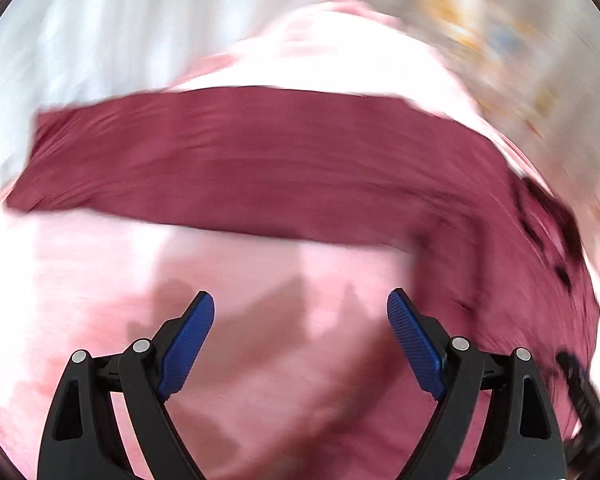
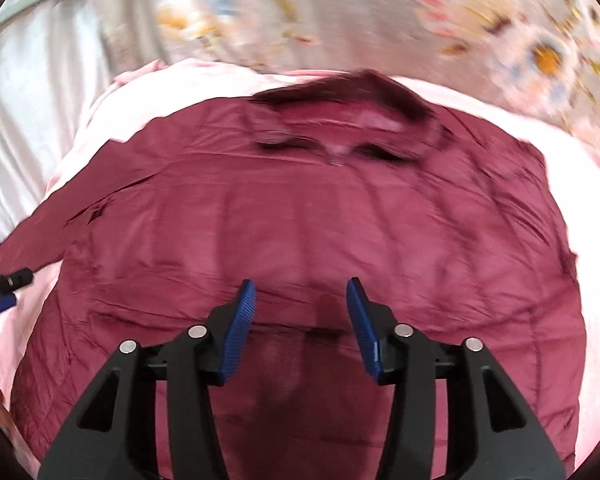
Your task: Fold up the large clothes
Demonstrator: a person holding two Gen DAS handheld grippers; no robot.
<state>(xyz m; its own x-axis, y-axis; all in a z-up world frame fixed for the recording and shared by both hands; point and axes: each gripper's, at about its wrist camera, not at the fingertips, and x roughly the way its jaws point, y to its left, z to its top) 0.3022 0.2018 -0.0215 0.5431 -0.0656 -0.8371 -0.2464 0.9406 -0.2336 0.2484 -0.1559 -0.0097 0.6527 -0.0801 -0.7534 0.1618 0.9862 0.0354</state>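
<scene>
A large maroon quilted jacket [image 2: 300,220] lies flat on a pink sheet [image 2: 100,120], collar [image 2: 340,120] at the far end. In the left wrist view its long sleeve [image 1: 240,160] stretches across the sheet from the body at the right. My left gripper [image 1: 300,304] is open and empty, above the pink sheet [image 1: 100,280] near the sleeve. My right gripper [image 2: 301,292] is open and empty, above the jacket's lower front. The left gripper also shows at the left edge of the right wrist view [image 2: 0,288]. Both views are motion-blurred.
A grey floral quilt [image 2: 340,12] lies beyond the pink sheet. White bedding [image 2: 28,100] lies to the left, also in the left wrist view [image 1: 80,32].
</scene>
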